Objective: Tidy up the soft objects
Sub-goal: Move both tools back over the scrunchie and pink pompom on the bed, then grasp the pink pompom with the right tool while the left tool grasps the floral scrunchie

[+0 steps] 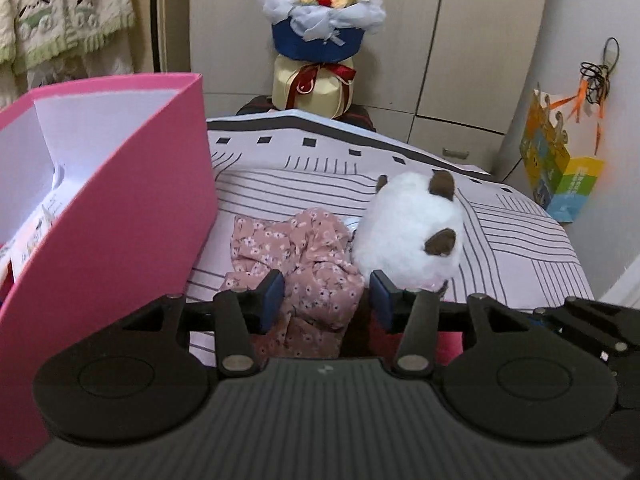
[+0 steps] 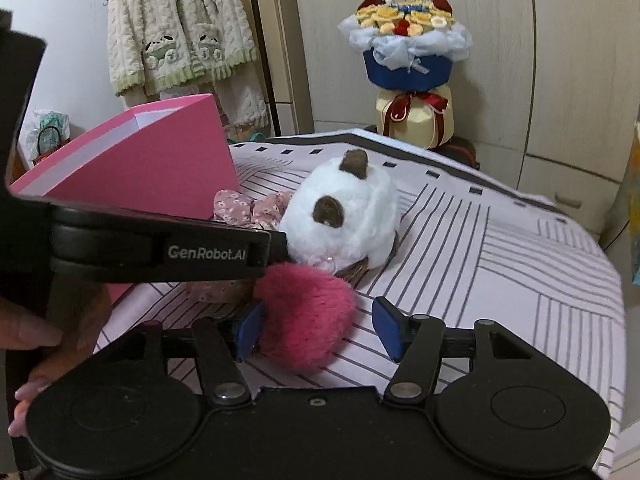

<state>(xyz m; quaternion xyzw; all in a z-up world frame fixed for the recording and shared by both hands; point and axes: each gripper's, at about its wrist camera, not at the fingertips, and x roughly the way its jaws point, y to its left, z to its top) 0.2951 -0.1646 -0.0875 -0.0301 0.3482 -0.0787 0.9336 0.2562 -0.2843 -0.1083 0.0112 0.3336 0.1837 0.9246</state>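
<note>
A pink floral cloth (image 1: pixel 308 276) lies crumpled on the striped bedspread (image 1: pixel 520 248). My left gripper (image 1: pixel 326 300) is open, its blue pads on either side of the cloth. A white fluffy plush with brown ears (image 1: pixel 408 228) lies just right of the cloth; it also shows in the right wrist view (image 2: pixel 344 216). A magenta fuzzy plush (image 2: pixel 308 320) lies in front of it. My right gripper (image 2: pixel 318 330) is open, with the magenta plush between its pads, nearer the left one. A pink box (image 1: pixel 120 216) stands open at the left.
The left gripper's body (image 2: pixel 160 252) crosses the right wrist view above the cloth (image 2: pixel 248 208). A flower bouquet (image 1: pixel 320 36) stands behind the bed. A cream jacket (image 2: pixel 180 28) hangs at the back left. A colourful bag (image 1: pixel 560 168) hangs at the right. Wardrobe doors (image 2: pixel 500 60) stand behind.
</note>
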